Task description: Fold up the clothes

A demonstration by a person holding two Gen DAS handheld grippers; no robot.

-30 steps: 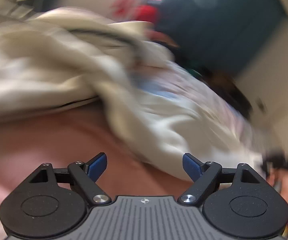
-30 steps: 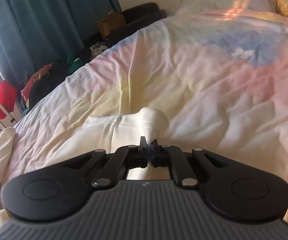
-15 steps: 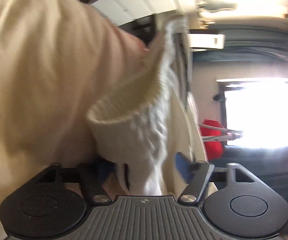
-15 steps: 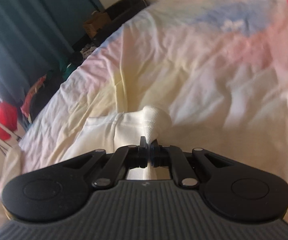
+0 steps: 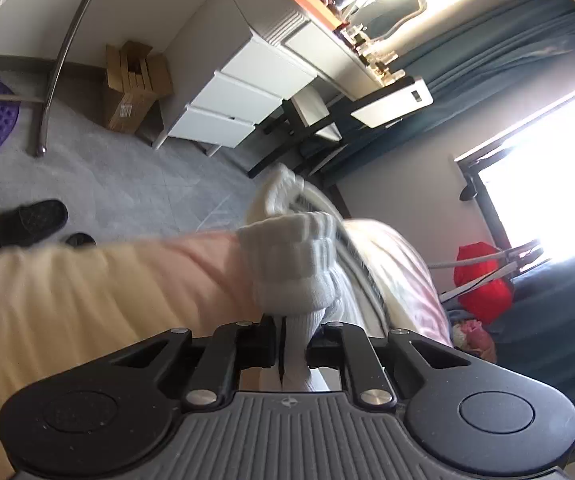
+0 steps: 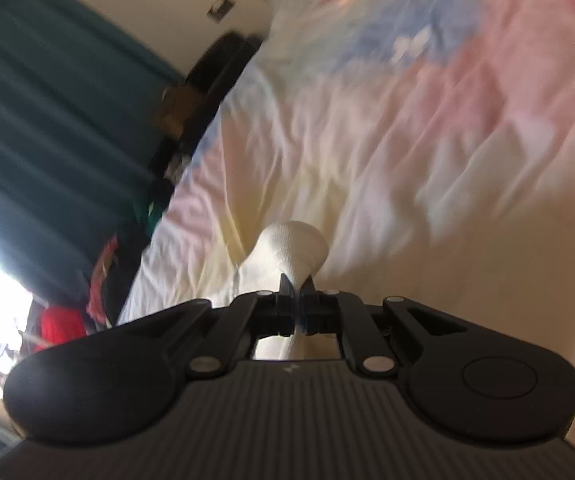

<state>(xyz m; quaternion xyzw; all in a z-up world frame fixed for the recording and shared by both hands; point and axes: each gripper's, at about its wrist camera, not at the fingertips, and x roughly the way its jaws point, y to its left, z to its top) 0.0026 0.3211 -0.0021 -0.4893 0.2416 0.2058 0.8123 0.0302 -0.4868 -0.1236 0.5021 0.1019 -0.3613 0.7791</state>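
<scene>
White ribbed knit garment (image 5: 299, 264), bunched; one thick fold clamped in left gripper (image 5: 291, 350), jaws just closed onto it, cloth visibly pinched between the pads. Second bunch of the same pale fabric (image 6: 293, 246) pinched in right gripper (image 6: 297, 310), jaws fully together on a thin tuck. Whether both holds belong to one garment: cannot tell from either view.

Location: held up off the pastel bedsheet (image 6: 387, 128); rest of the cloth trails below and behind the grippers, mostly hidden. Left view looks off the edge of the bed toward grey floor (image 5: 127, 184), white drawer unit (image 5: 247, 92), cardboard box (image 5: 131, 88) and black slippers (image 5: 23, 224).

Risks, judged:
- Thick wad in left jaws, several layers likely caught; an inner layer could slide free under a pull, dropping that corner.
- Right hold very shallow, near an edge; a sharp tug could strip it out.
- Uneven grips, not matched corners; spreading from here likely gives a twisted, skewed lay rather than a flat one.
- Left hold hangs close to the bed edge; a released or slipped end could fall to the floor by the slippers.
- Both views blurred and tilted; fast swinging could fling loose cloth over a camera.
</scene>
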